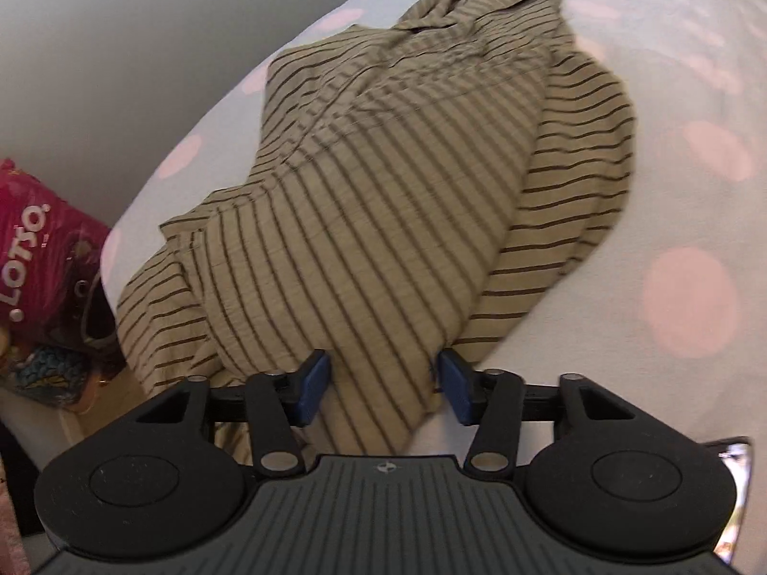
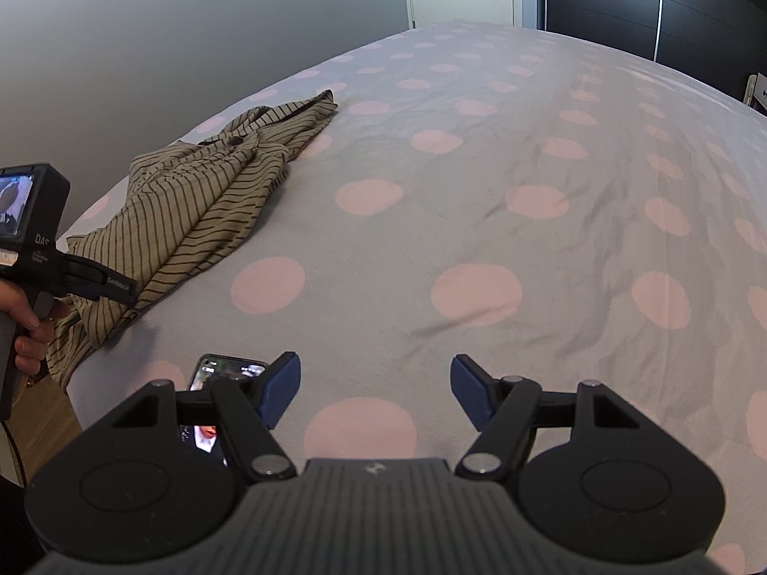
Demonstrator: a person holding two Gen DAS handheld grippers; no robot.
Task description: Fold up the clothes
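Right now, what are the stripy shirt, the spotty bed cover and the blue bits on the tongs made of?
The shirt looks like thin, soft woven cloth, maybe cotton: it crumples and drapes in folds. The bed cover seems matte cotton-like fabric, with fine creases. The blue pads look like dull rubber or plastic; I cannot tell which.

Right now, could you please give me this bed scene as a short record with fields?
surface: bed with spotted sheet
garment: striped shirt, crumpled, unfolded, near the bed's edge
left gripper: jaws apart, straddling the shirt's near end; pads not clearly pressing it
right gripper: open, over bare sheet, holding nothing
phone: lies on the sheet, screen lit, partly behind the right gripper
red bag: beside the bed
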